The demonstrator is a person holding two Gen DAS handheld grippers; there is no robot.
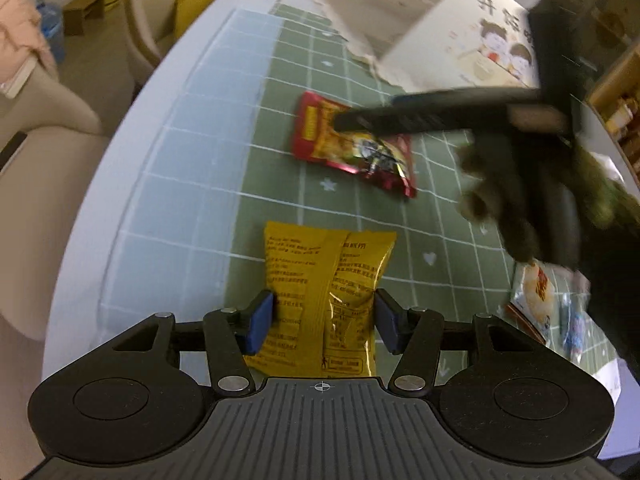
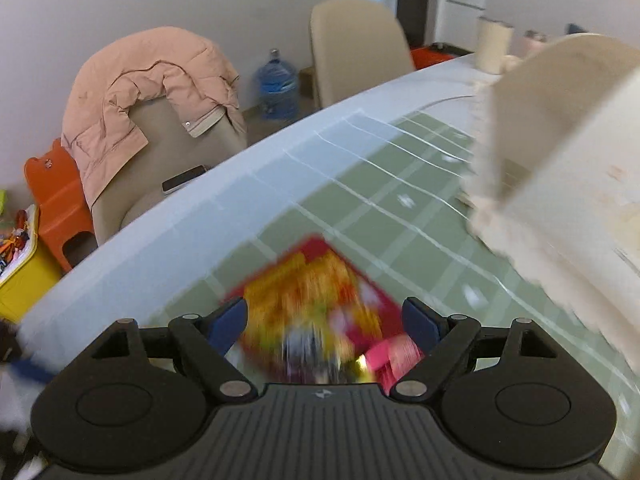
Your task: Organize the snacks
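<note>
Left wrist view: the left gripper point(image 1: 323, 316) straddles a yellow snack bag point(image 1: 326, 300), its blue pads at the bag's two side edges; whether they press it cannot be told. The bag lies flat on the green gridded mat point(image 1: 248, 184), long axis pointing away from the camera, back panel up, its small print unreadable. Beyond it, the right gripper point(image 2: 324, 320) stands wide open over a red snack packet point(image 1: 352, 144), touching nothing; that packet lies slanted, its label blurred.

Large character 开 on the cream box point(image 1: 460, 36); yellow packet's point(image 1: 320, 280) print unreadable.
</note>
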